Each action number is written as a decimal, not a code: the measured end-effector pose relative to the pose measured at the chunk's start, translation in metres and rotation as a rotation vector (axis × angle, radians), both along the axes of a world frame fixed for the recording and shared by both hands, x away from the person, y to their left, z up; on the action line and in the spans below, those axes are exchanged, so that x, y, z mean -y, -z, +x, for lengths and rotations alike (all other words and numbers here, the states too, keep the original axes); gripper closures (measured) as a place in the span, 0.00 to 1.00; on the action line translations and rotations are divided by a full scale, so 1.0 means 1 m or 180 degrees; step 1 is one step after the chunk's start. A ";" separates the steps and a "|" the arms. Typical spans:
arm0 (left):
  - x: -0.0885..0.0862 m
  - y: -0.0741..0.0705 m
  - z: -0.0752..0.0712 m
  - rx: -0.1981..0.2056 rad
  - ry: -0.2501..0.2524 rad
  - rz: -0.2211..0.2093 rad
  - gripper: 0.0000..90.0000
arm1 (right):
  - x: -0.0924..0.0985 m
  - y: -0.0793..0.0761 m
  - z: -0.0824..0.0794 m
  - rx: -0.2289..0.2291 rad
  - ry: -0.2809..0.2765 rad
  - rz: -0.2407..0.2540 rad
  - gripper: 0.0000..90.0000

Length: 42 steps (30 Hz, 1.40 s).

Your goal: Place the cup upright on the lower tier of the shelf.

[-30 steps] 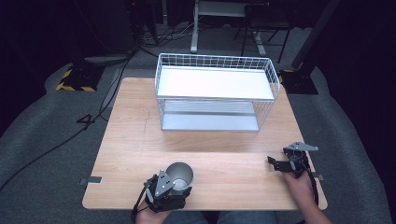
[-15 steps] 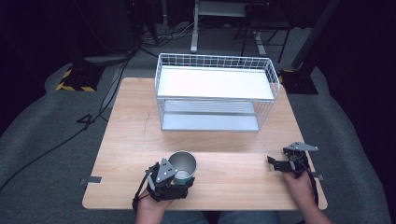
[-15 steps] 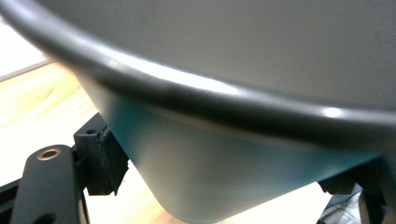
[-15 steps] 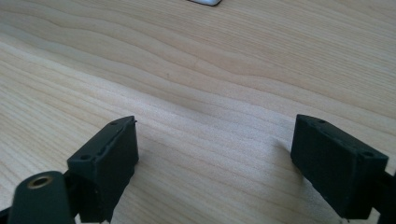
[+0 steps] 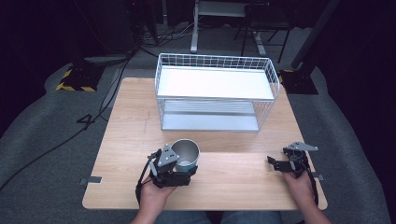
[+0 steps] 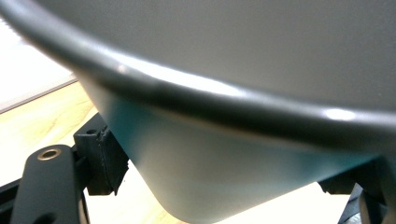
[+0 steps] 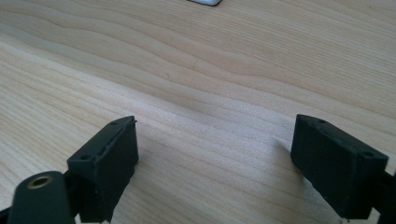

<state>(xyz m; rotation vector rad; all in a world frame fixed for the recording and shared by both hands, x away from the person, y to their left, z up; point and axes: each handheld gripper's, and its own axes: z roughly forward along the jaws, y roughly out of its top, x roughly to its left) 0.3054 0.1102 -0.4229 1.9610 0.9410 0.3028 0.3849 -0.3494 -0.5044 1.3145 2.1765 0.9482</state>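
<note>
One broad rectangular table of pale wood-grain laminate carries everything here, its top matte and streaked with long wavy grain lines that show close up in the right gripper view. It stands on grey carpet, with a yellow-and-black striped floor plate off its far left corner and dark cables trailing past that edge. At the far middle of the table sits a white wire-mesh rack with two flat shelves, boxy and open-sided, its upper shelf a smooth white panel and its lower one a pale ribbed sheet; thin rods form a low fence around the top. Bare tabletop lies between the rack and the near edge, with nothing standing in that stretch. Near the front left, a round metal cup with a grey brushed inside and a teal outer wall is tilted with its mouth toward the rack, gripped by the left gripper, whose black jaws are clenched on the cup's lower wall; in the left gripper view the cup's thick rolled rim curves across the top and its smooth, slightly glossy side tapers down between the black pads. Well apart, at the front right, the right gripper rests low over the table with its jaws released and spread wide, two blocky black rubber pads with only wood between them.
</note>
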 end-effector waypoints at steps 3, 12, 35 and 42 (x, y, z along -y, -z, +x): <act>0.000 -0.004 0.006 0.0014 -0.0014 -0.0020 0.22 | 0.000 0.000 0.000 0.0000 0.0006 0.0000 0.17; 0.004 -0.012 0.022 0.0048 -0.0025 -0.0073 0.22 | 0.000 0.000 0.000 0.0002 0.0012 0.0001 0.17; 0.030 -0.012 0.080 0.0120 -0.0128 -0.0089 0.22 | 0.000 0.000 0.000 0.0003 0.0012 0.0001 0.17; 0.037 -0.009 0.096 0.0120 -0.0158 -0.0032 0.22 | 0.000 0.000 0.000 0.0004 0.0012 0.0001 0.17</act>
